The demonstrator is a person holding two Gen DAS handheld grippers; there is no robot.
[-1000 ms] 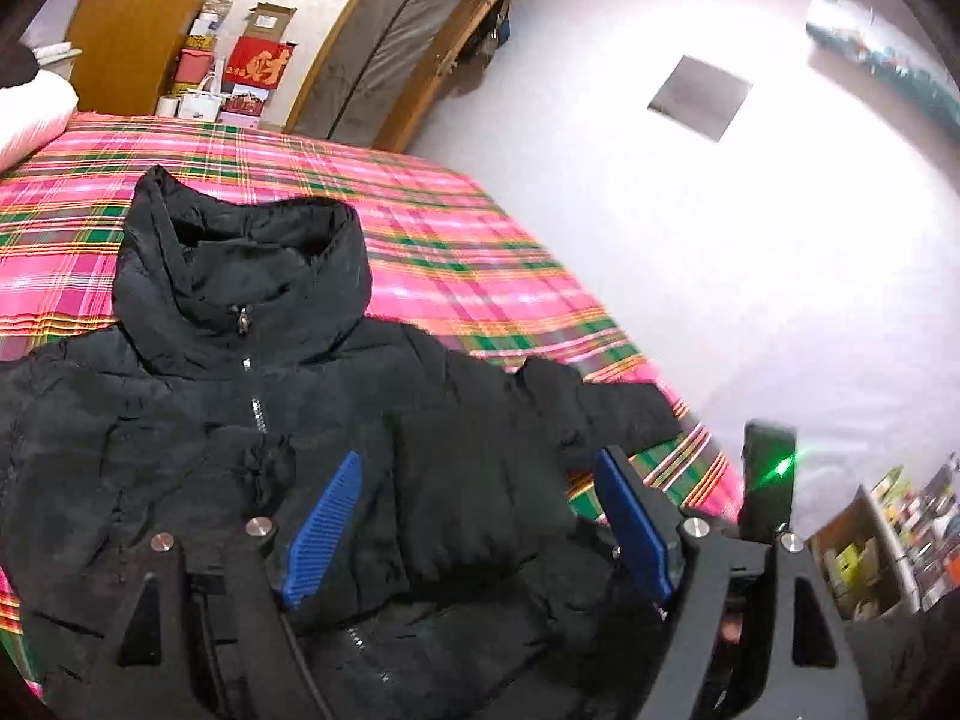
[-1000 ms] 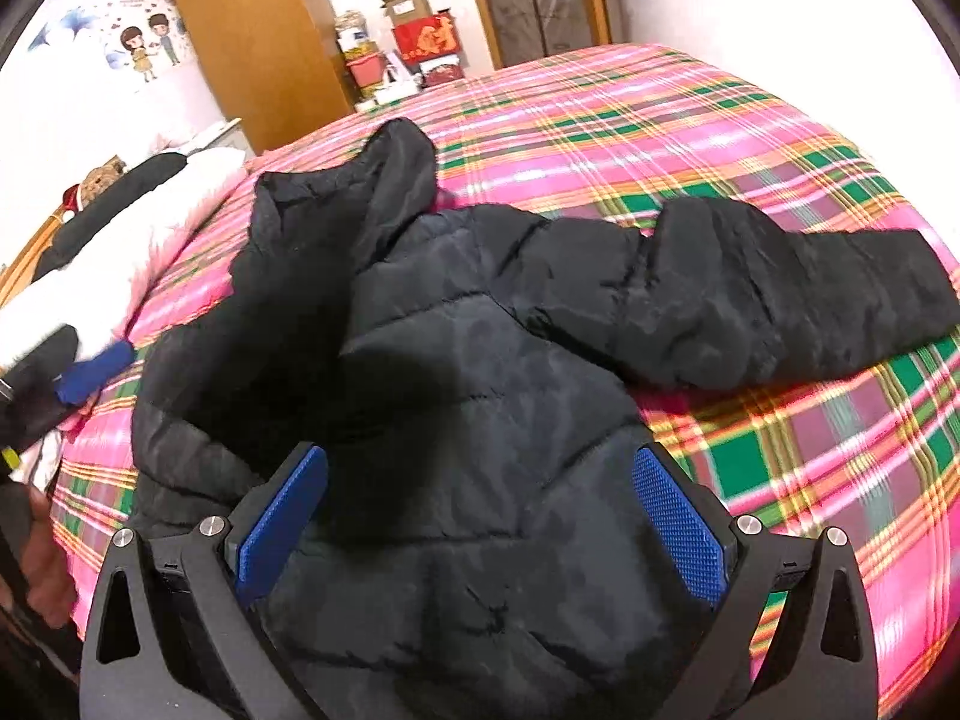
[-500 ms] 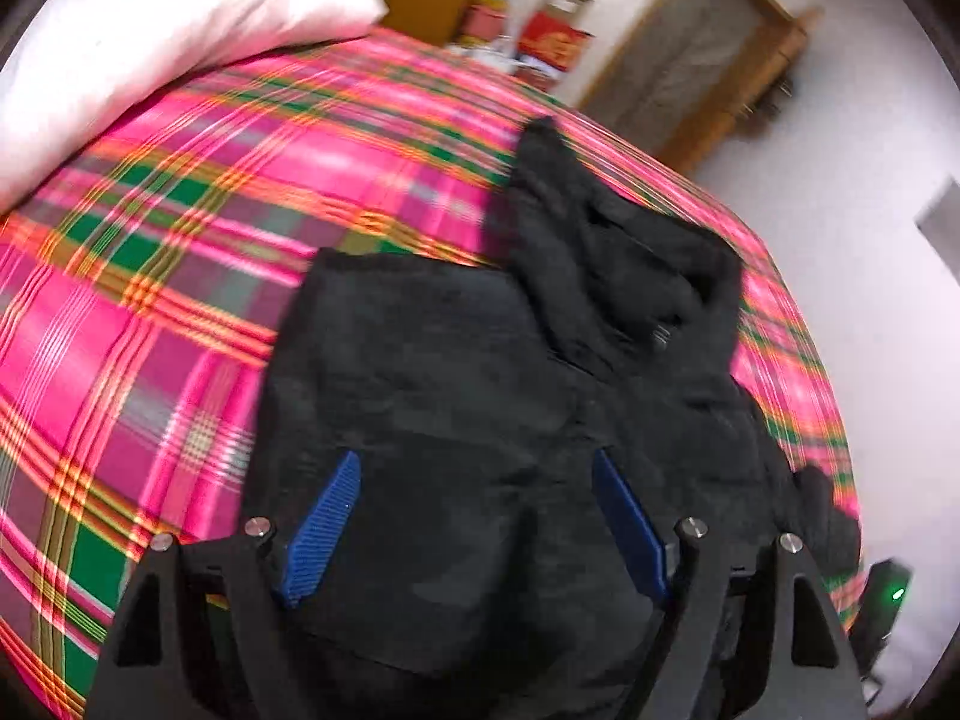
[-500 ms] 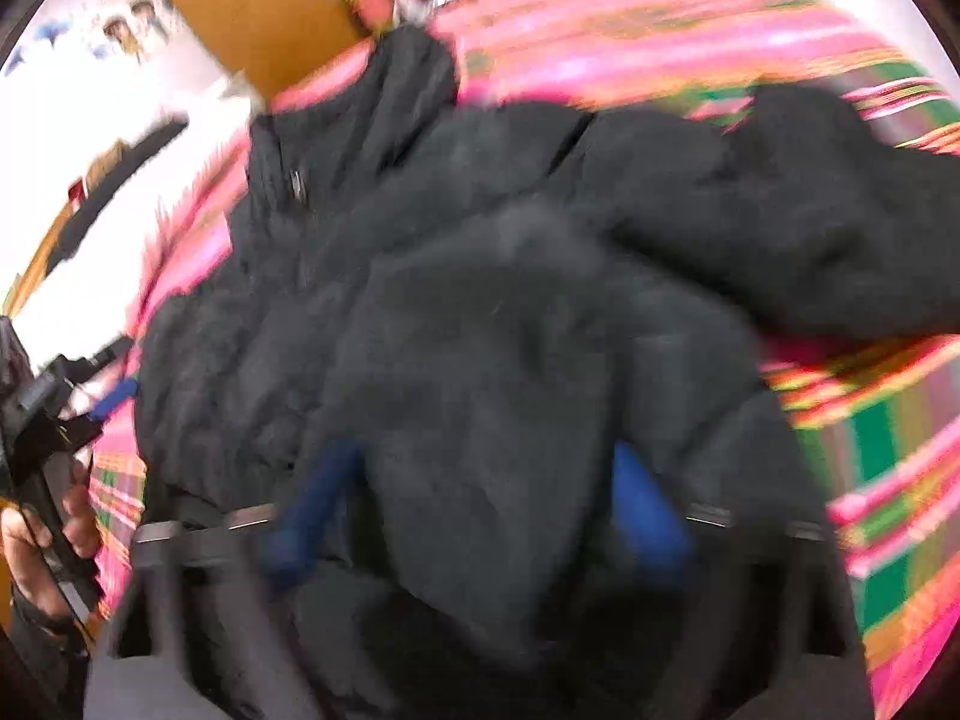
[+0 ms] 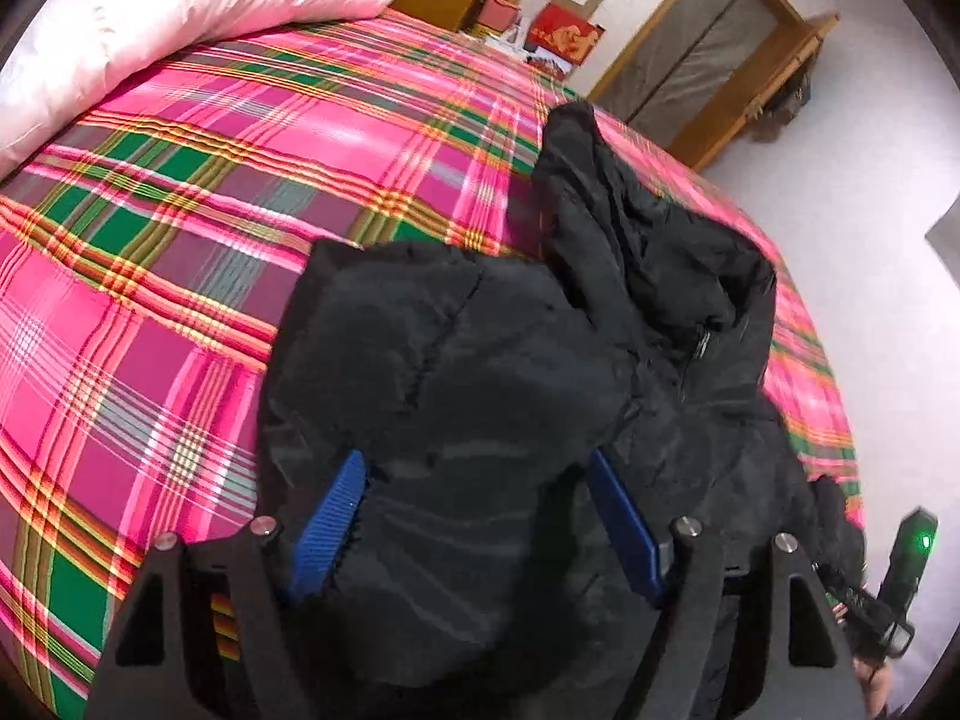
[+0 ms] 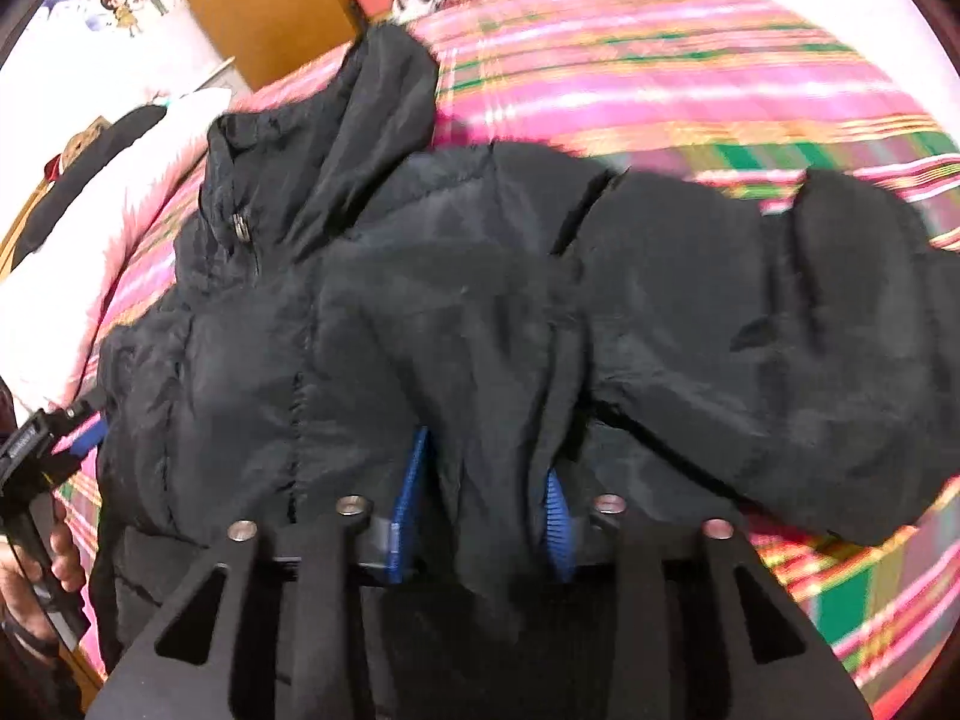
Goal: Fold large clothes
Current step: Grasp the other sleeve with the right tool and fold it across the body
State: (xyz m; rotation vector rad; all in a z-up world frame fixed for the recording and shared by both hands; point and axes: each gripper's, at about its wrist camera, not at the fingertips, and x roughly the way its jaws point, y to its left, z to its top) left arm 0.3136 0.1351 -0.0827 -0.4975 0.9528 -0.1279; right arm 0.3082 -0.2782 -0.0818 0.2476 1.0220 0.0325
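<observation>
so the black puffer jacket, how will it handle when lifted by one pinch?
The black puffer jacket is probably floppy: fabric bunches between the right gripper pads. Its sheen suggests slippery shell. Likely light yet bulky; the sleeve would trail over the plaid bedspread.

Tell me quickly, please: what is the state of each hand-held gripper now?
Left hand-held gripper: open, over the black jacket, gripping nothing.
Right hand-held gripper: closed on a fold of the black jacket.
</observation>
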